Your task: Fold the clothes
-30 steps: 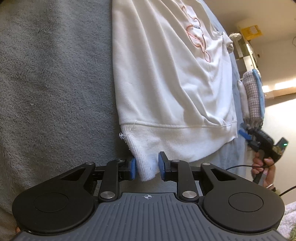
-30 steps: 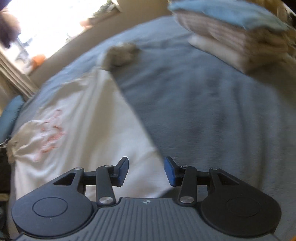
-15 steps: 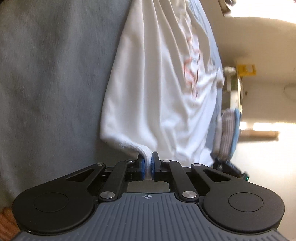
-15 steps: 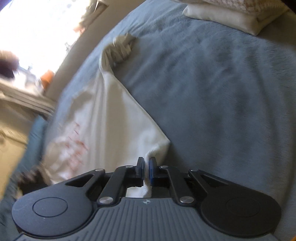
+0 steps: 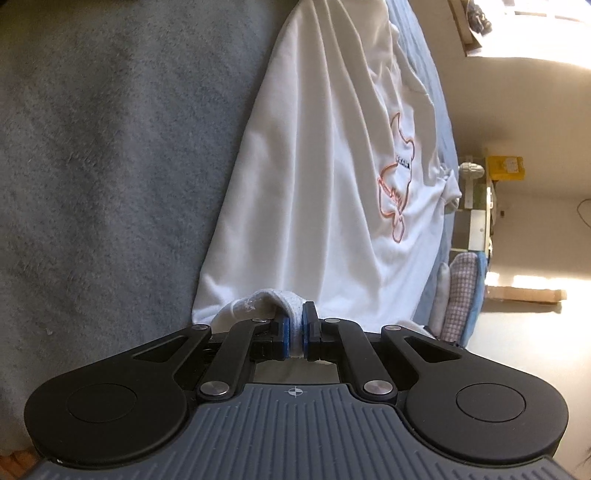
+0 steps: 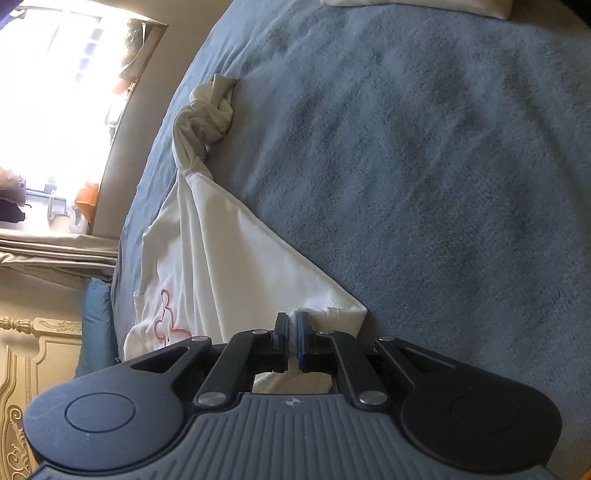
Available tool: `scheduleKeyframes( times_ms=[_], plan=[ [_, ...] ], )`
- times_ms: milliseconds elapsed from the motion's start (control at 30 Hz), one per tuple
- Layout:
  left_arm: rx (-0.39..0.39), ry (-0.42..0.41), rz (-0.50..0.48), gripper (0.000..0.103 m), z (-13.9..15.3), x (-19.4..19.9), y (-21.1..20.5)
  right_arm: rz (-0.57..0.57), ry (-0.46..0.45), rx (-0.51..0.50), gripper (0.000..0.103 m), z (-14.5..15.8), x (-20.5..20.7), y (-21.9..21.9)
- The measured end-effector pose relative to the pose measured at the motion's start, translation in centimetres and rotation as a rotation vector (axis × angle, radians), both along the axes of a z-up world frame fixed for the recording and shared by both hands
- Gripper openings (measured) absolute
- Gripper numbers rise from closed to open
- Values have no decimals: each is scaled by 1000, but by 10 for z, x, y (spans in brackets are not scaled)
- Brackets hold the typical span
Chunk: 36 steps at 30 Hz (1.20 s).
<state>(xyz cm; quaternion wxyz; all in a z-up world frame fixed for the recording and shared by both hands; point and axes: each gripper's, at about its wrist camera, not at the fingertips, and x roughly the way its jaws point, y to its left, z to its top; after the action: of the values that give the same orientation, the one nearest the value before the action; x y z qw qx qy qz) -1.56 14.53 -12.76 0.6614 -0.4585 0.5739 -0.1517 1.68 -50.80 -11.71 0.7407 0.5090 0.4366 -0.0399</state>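
Note:
A white sweatshirt (image 5: 317, 177) with an orange outline print lies stretched out on a grey-blue blanket (image 5: 110, 147). My left gripper (image 5: 294, 334) is shut on the ribbed hem at one bottom corner, the cloth bunched between its blue pads. In the right wrist view the same white sweatshirt (image 6: 229, 258) runs away from me, with a twisted, knotted sleeve (image 6: 203, 122) at its far end. My right gripper (image 6: 292, 341) is shut on the hem at the other bottom corner. Both corners are lifted slightly off the blanket.
A stack of folded clothes (image 5: 458, 295), checked and blue, stands at the blanket's edge in the left wrist view. A pale folded item (image 6: 417, 5) shows at the top of the right wrist view. Bare blanket (image 6: 443, 166) spreads to the right of the sweatshirt. A bright window (image 6: 59, 110) is at far left.
A second ago both grippers were open at the hem. They have since shut on its corners, and the sweatshirt is now drawn taut and lifted at the hem.

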Motion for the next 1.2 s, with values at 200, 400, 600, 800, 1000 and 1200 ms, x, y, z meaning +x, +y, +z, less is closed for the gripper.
scheduleKeyframes(
  times_ms=[200, 400, 600, 800, 1000, 1200],
  plan=[
    [-1, 3, -36, 4, 1, -13, 2, 17, 12, -25, 4, 3, -23, -2],
    [-11, 26, -47, 4, -5, -25, 2, 23, 42, -54, 4, -3, -39, -2],
    [28, 30, -104, 4, -4, -40, -3, 28, 72, -83, 4, -9, -56, -2],
    [92, 30, -176, 4, -3, -59, -7, 28, 77, -106, 3, -9, -70, -1],
    [101, -38, -184, 3, 17, -63, 3, 41, 32, -104, 2, 11, -78, 6],
    [165, -58, -206, 3, 32, -69, 16, 58, 25, -91, 2, 31, -103, 12]
  ],
)
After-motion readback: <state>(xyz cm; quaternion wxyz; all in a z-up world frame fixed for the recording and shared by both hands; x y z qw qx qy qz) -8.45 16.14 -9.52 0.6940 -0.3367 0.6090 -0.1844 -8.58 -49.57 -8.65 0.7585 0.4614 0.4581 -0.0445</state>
